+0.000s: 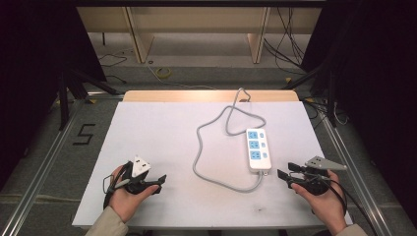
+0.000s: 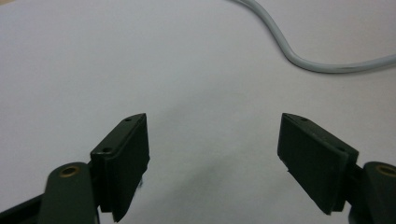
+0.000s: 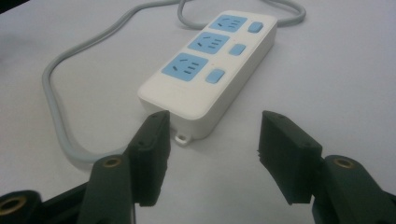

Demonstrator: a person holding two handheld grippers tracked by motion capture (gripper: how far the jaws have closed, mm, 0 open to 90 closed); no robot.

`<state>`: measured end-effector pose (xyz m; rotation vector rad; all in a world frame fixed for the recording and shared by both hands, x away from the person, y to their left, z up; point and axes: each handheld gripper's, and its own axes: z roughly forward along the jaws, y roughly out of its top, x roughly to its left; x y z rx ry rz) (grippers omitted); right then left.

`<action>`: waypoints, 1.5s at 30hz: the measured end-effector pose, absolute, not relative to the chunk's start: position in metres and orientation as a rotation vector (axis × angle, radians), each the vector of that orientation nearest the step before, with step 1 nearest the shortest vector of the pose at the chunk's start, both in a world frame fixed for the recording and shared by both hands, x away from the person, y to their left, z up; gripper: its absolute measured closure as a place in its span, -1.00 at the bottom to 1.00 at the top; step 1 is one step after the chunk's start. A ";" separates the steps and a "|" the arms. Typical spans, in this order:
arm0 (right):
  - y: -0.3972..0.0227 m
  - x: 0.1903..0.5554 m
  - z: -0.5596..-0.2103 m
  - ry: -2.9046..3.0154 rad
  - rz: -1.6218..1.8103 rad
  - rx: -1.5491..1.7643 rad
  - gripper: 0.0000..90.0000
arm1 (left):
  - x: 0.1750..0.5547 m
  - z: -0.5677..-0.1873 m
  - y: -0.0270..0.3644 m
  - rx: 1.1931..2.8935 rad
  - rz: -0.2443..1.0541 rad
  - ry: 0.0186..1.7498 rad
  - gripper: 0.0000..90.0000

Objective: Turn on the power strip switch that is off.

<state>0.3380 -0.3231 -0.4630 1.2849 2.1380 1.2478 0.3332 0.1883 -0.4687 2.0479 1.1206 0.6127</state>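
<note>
Two tongs, left (image 1: 158, 180) and right (image 1: 285, 173), gape empty beside one three-socket power strip (image 1: 257, 149).

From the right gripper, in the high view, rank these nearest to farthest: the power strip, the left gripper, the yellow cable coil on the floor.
Measured from the right gripper:
1. Power strip, just ahead and to its left, its near end close to the jaws.
2. Left gripper, across the table's near edge on the person's left.
3. Yellow cable coil, on the floor beyond the table's far edge.
</note>
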 end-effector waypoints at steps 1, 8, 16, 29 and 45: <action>-0.323 0.338 -0.463 2.136 1.245 1.285 0.02 | 0.333 -0.469 0.188 2.048 0.614 1.121 -0.45; -0.324 0.337 -0.459 2.138 1.223 1.272 0.33 | 0.333 -0.468 0.189 2.047 0.623 1.119 -0.43; -0.325 0.337 -0.453 2.163 1.158 1.249 0.90 | 0.334 -0.469 0.189 2.046 0.623 1.125 -0.43; -0.324 0.341 -0.443 2.210 1.073 1.251 1.00 | 0.334 -0.469 0.189 2.043 0.629 1.125 -0.42; -0.317 0.349 -0.434 2.256 1.006 1.254 1.00 | 0.334 -0.469 0.190 2.043 0.633 1.127 -0.42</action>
